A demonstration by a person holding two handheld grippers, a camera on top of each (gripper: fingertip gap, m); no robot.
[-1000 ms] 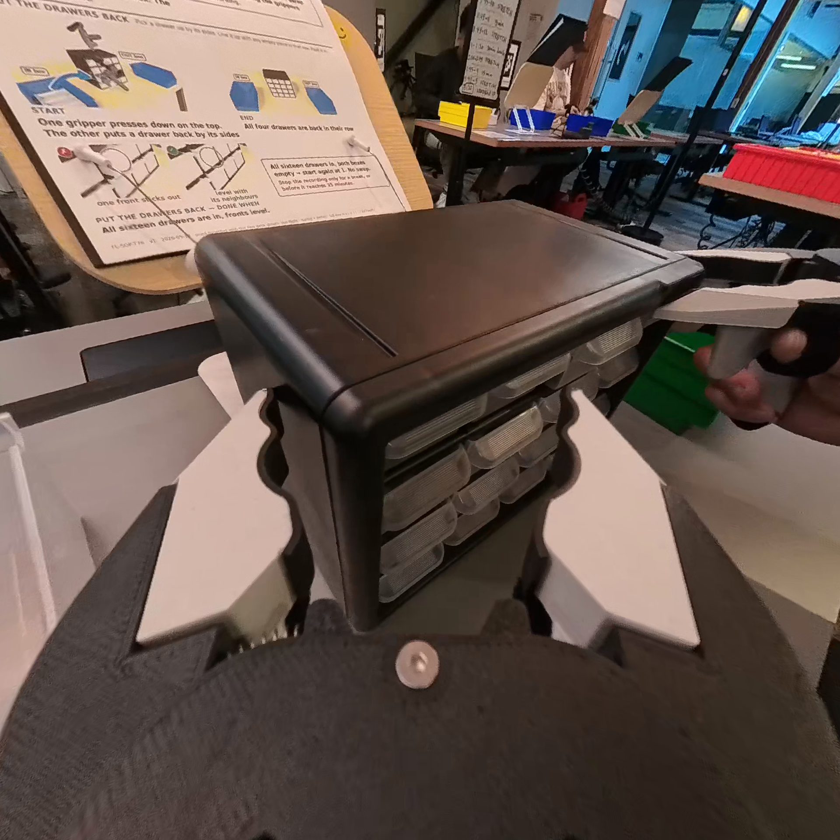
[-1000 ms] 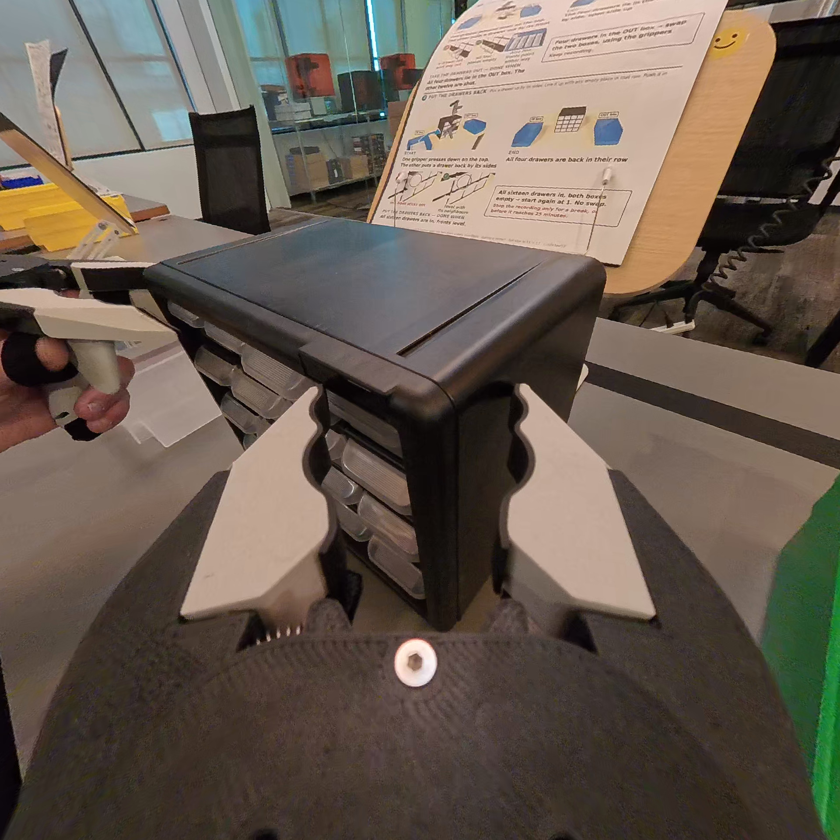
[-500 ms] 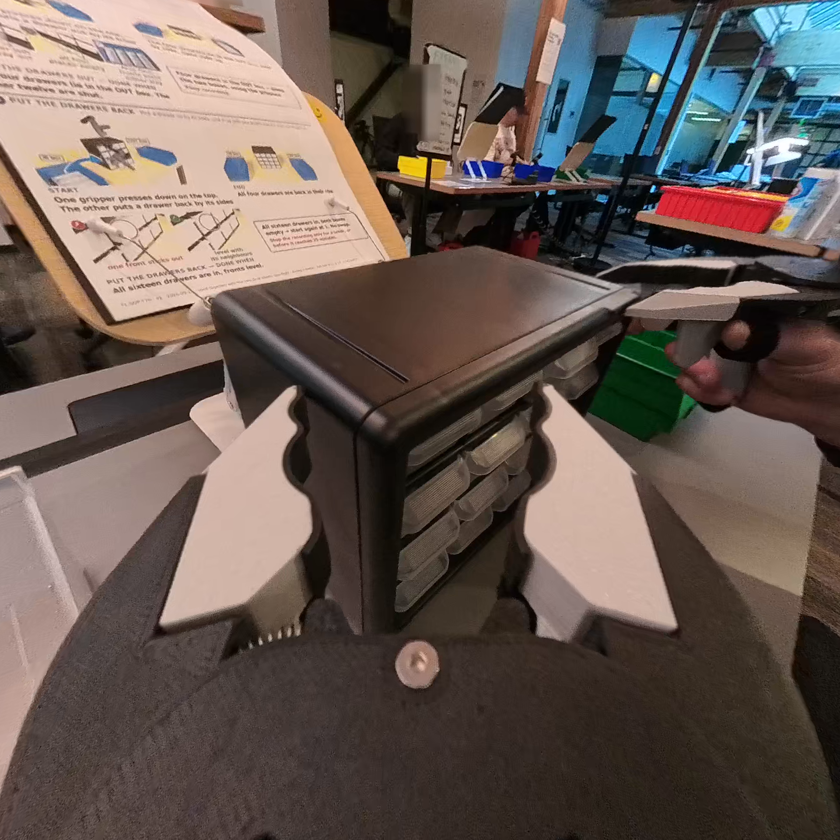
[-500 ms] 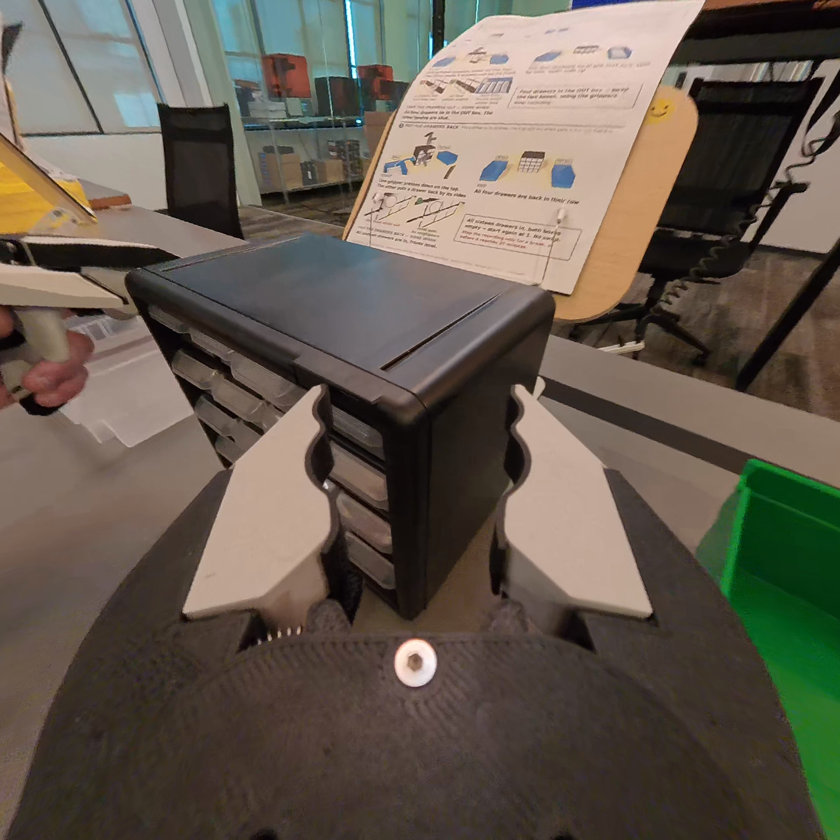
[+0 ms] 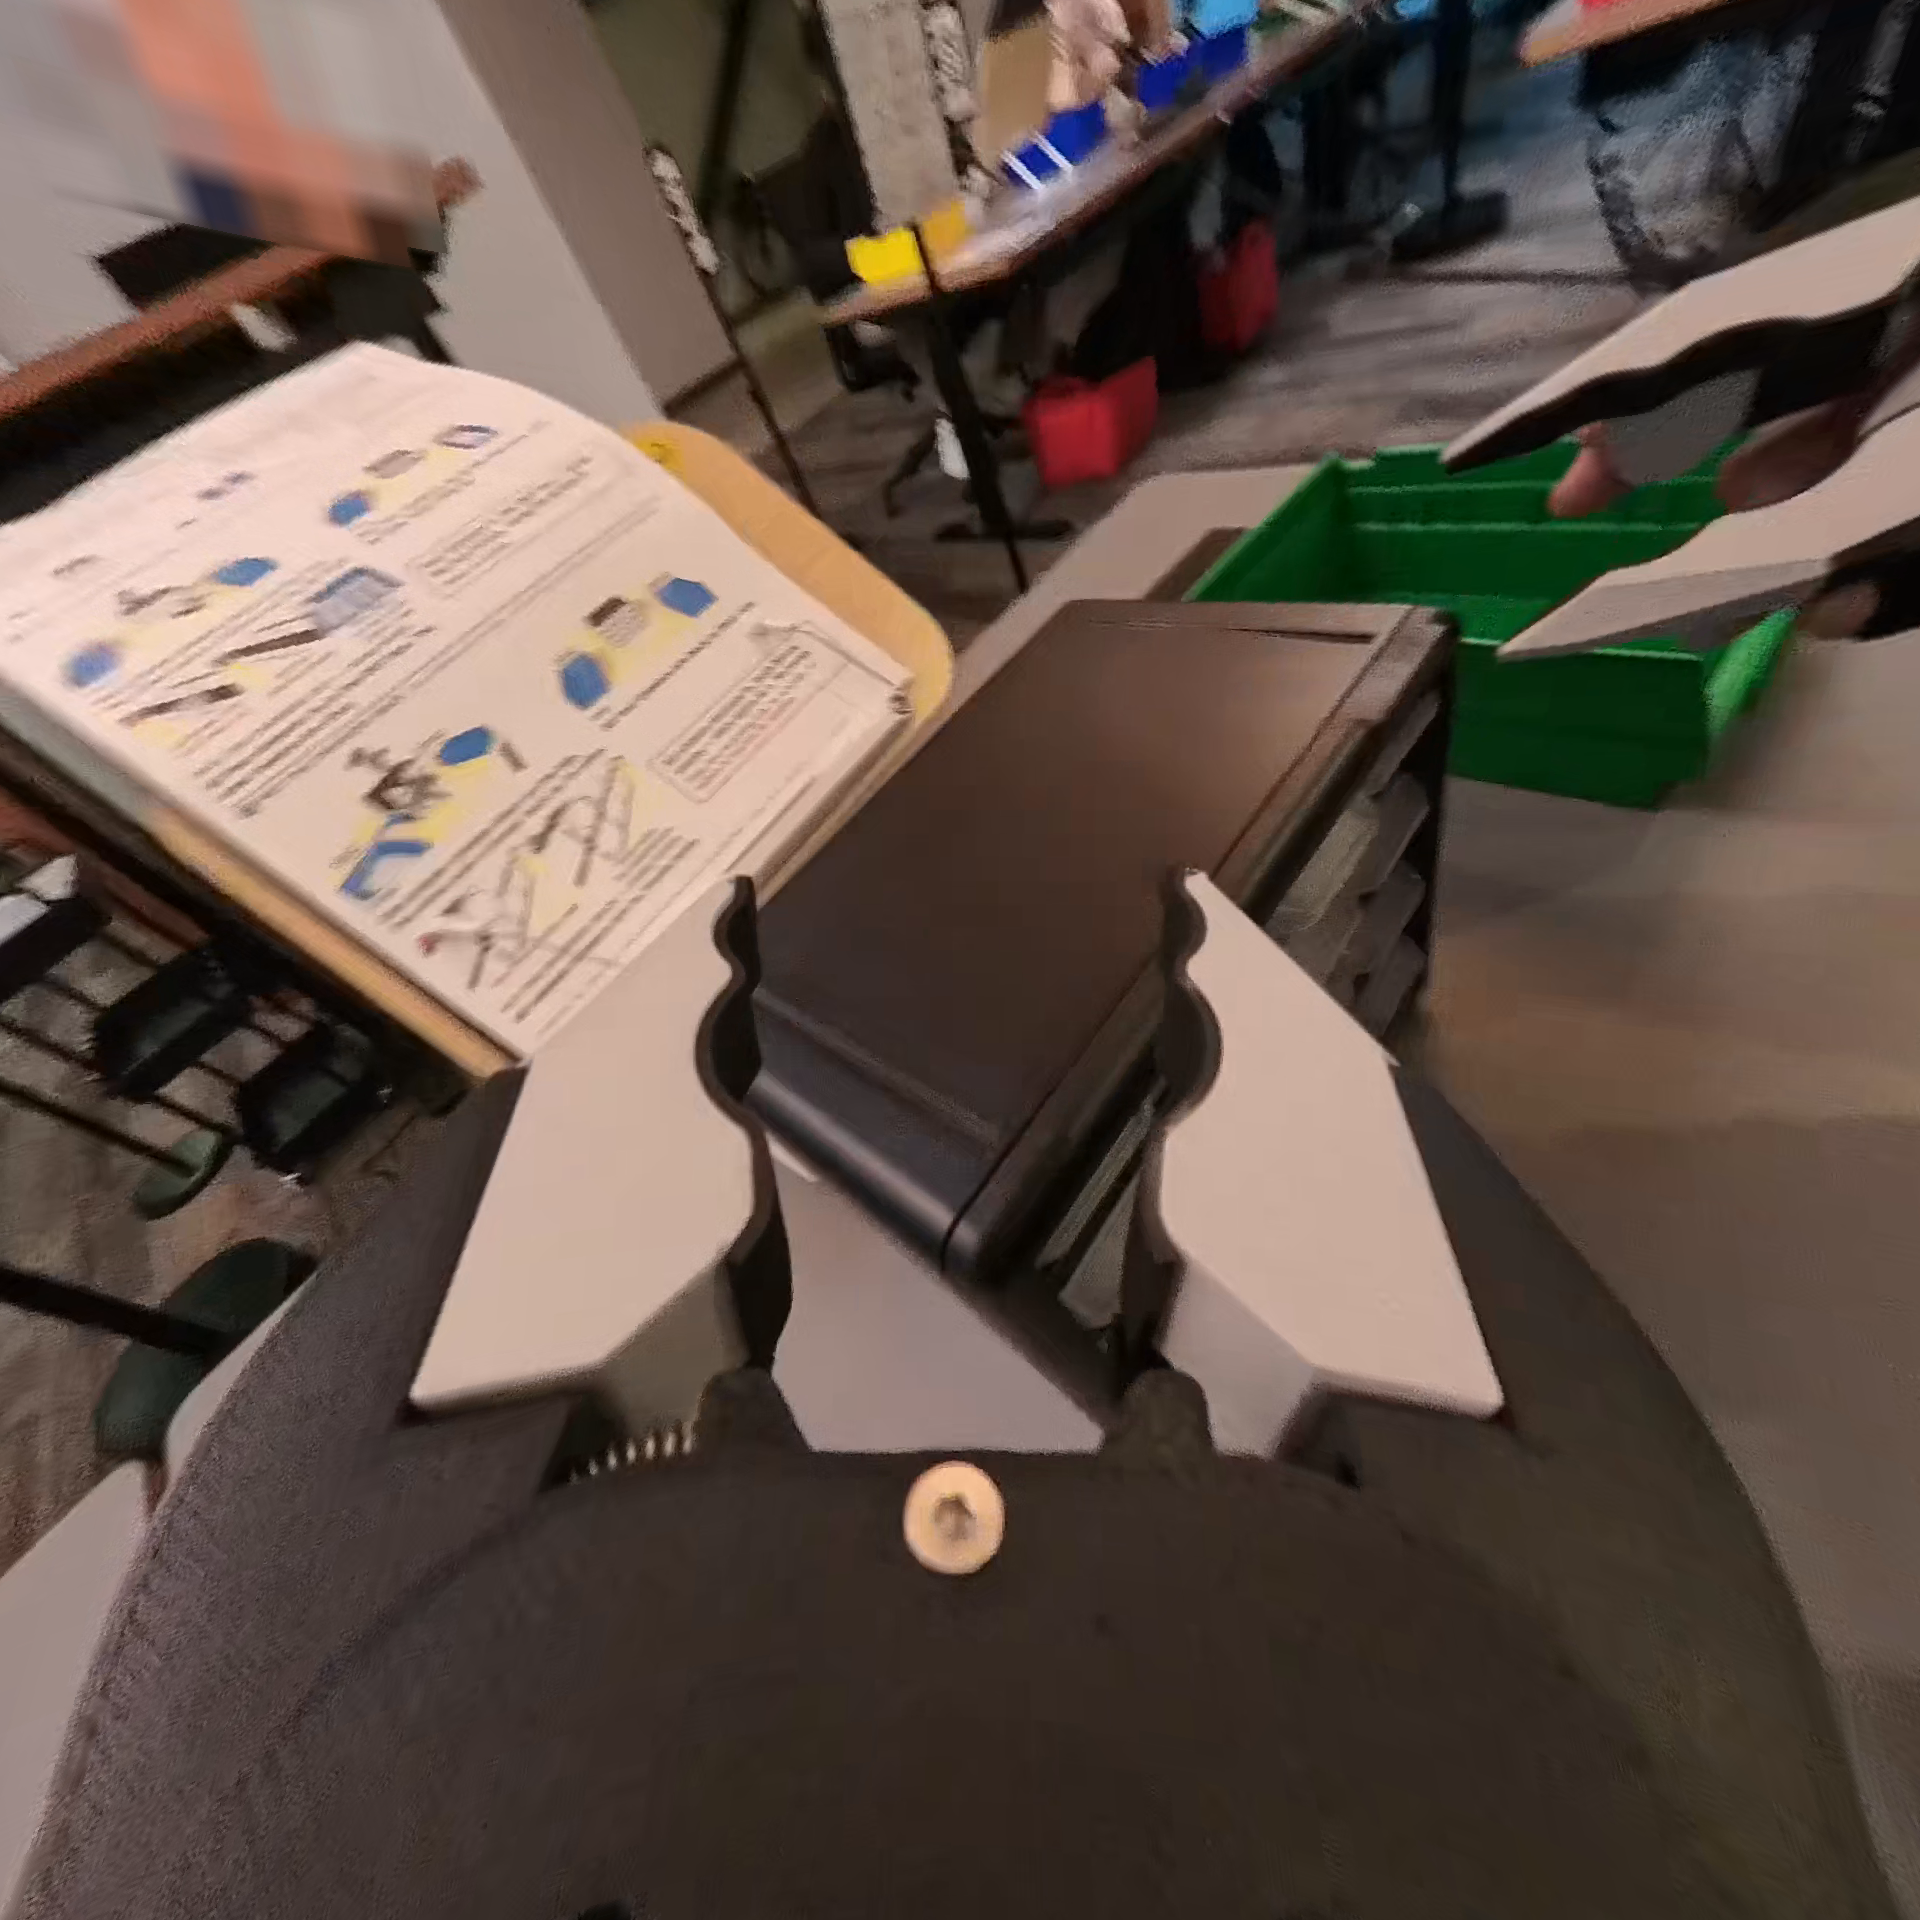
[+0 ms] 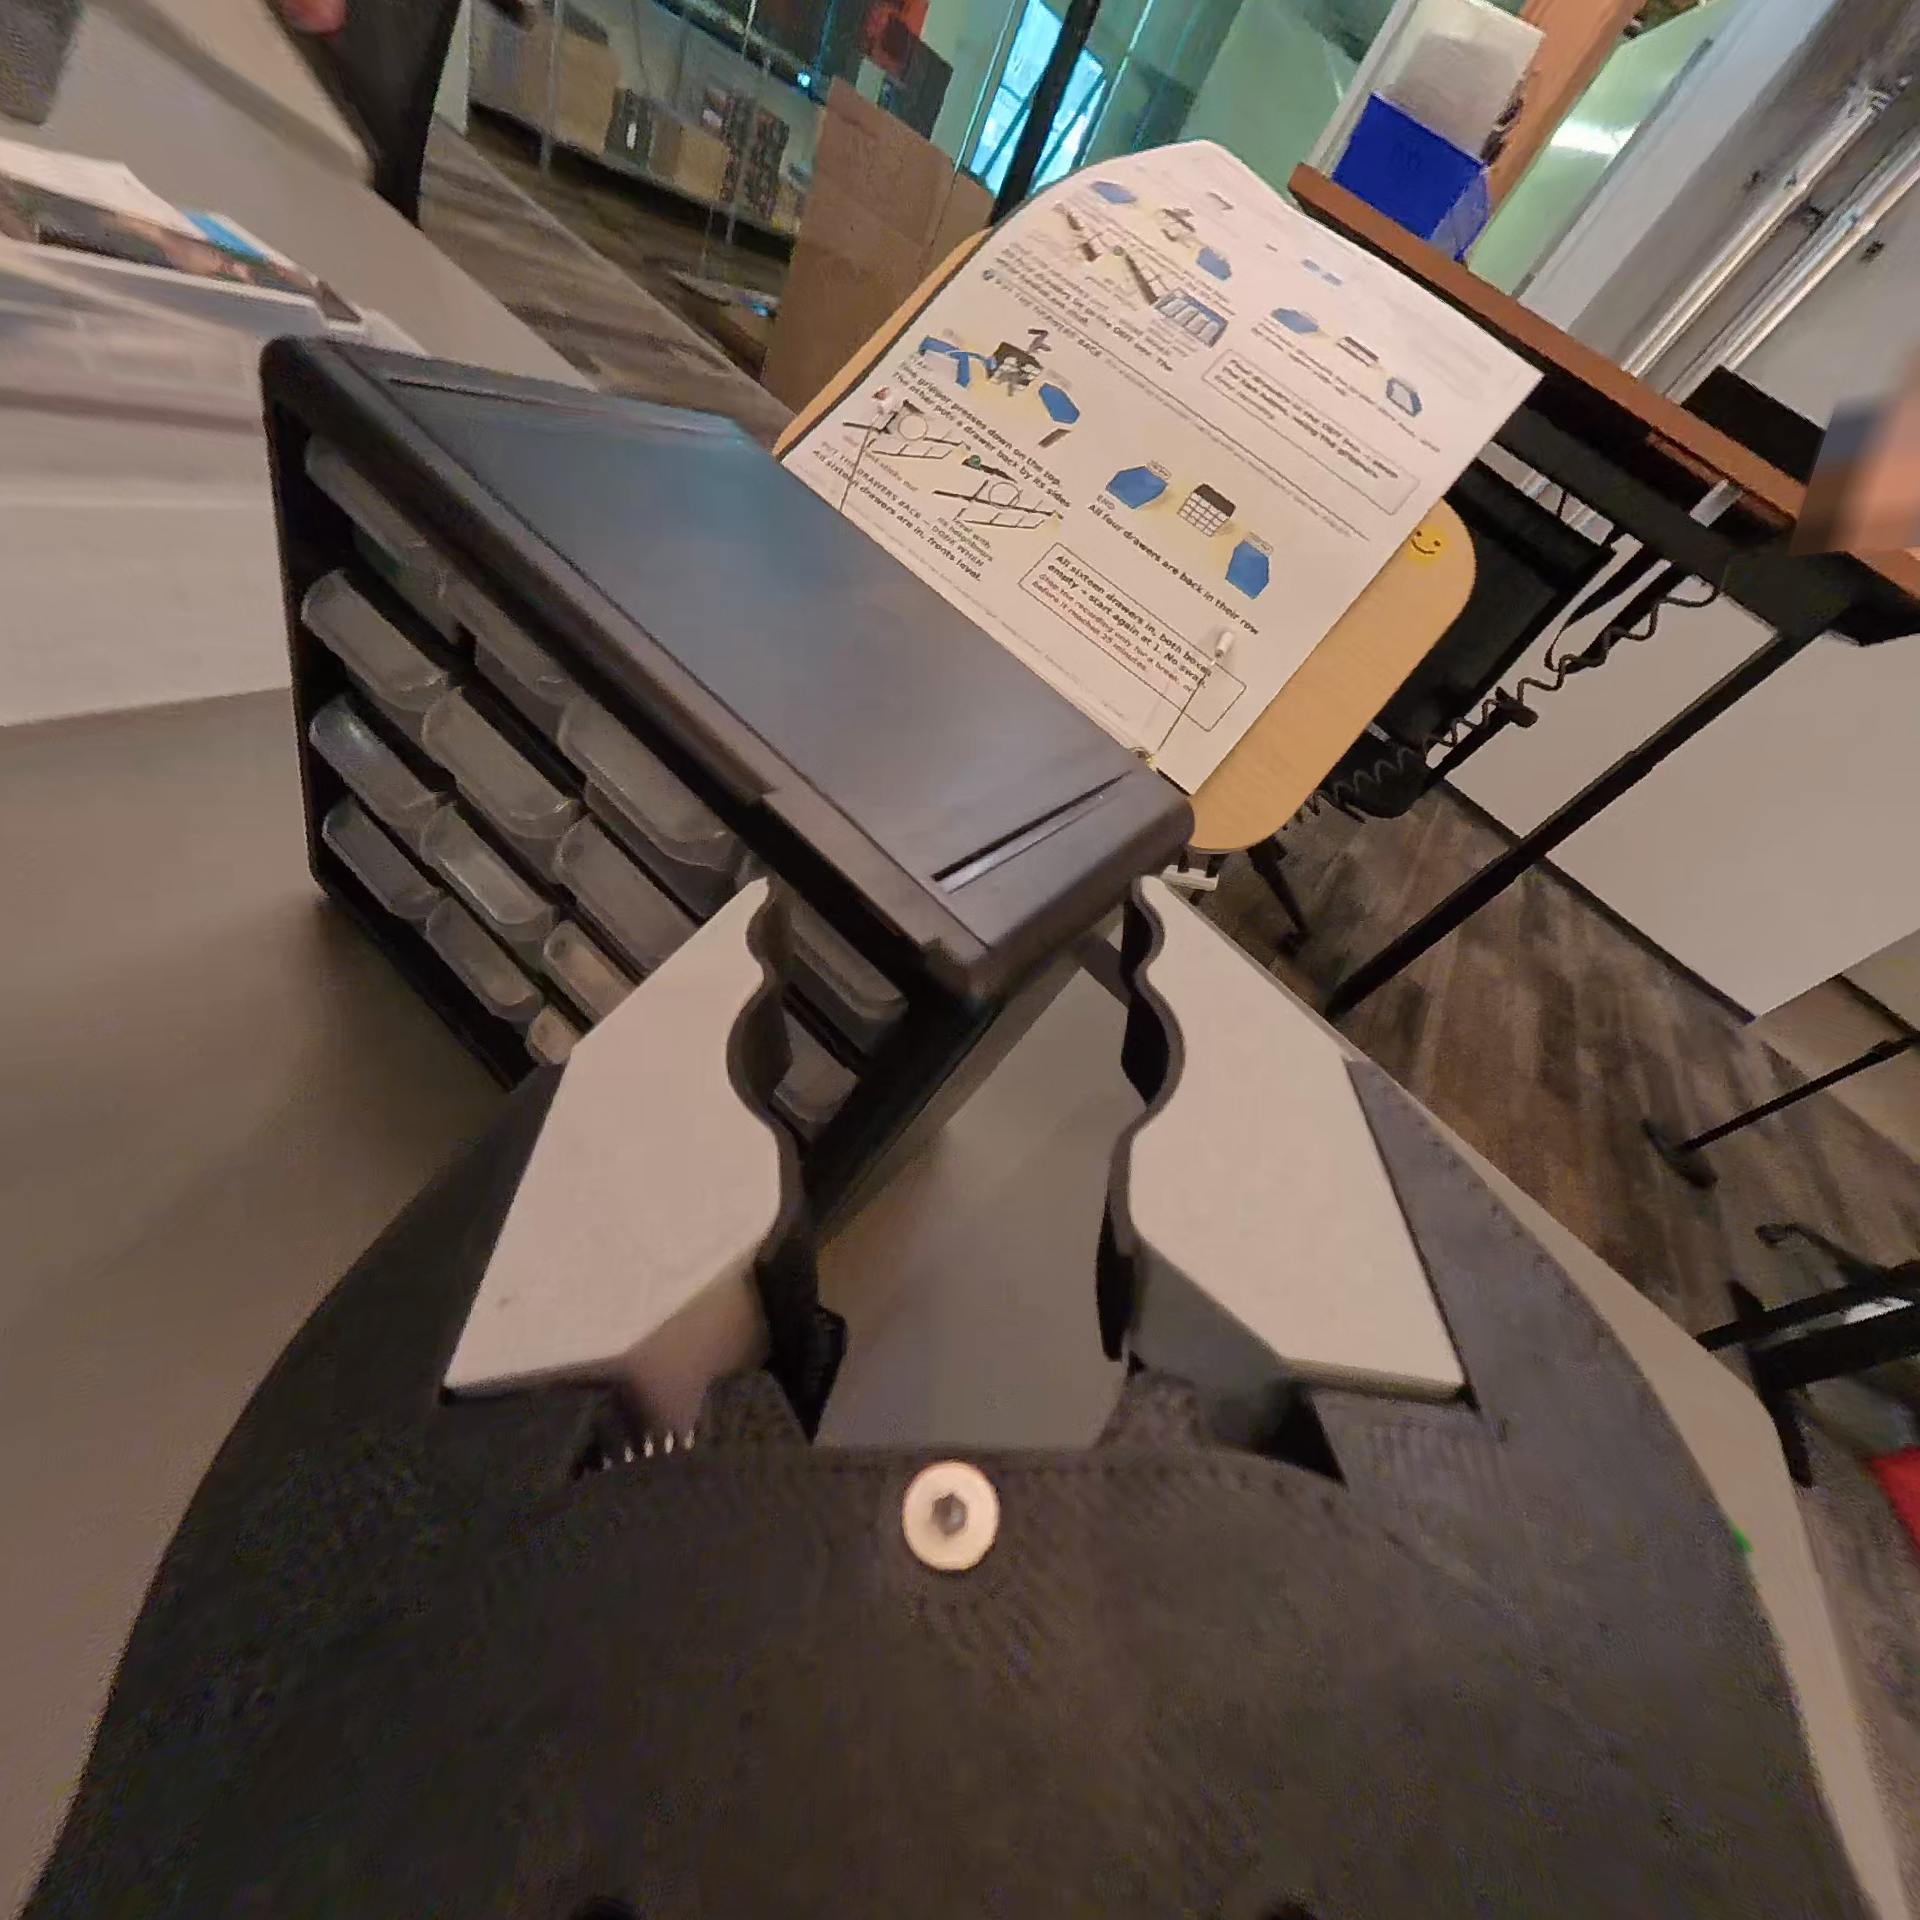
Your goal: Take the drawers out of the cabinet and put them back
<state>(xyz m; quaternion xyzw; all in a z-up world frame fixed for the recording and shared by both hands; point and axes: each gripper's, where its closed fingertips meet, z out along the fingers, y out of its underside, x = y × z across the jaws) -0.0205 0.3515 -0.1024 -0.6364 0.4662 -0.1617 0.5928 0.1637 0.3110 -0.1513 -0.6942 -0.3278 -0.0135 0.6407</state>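
Black drawer cabinet point(image 6: 727, 644) on a grey table point(image 6: 156, 987), its clear drawers point(image 6: 499, 774) all seated, with left gripper point(image 5: 961, 1039) and right gripper point(image 6: 945, 997) spread empty at its near corners, where a careless nudge could shove it askew

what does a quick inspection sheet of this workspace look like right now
surface: grey table, bare around the cabinet
job's things: black cabinet standing on the table, clear drawers all seated in its front, none pulled out
clutter: green bin beside the cabinet; papers on the far table edge
grippers: left gripper open, over the cabinet's top corner; right gripper open, at the opposite corner; neither holds anything
cables: coiled black cord hanging under a desk behind
surroundings: instruction sheet on a wooden board, desks with coloured bins, blurred
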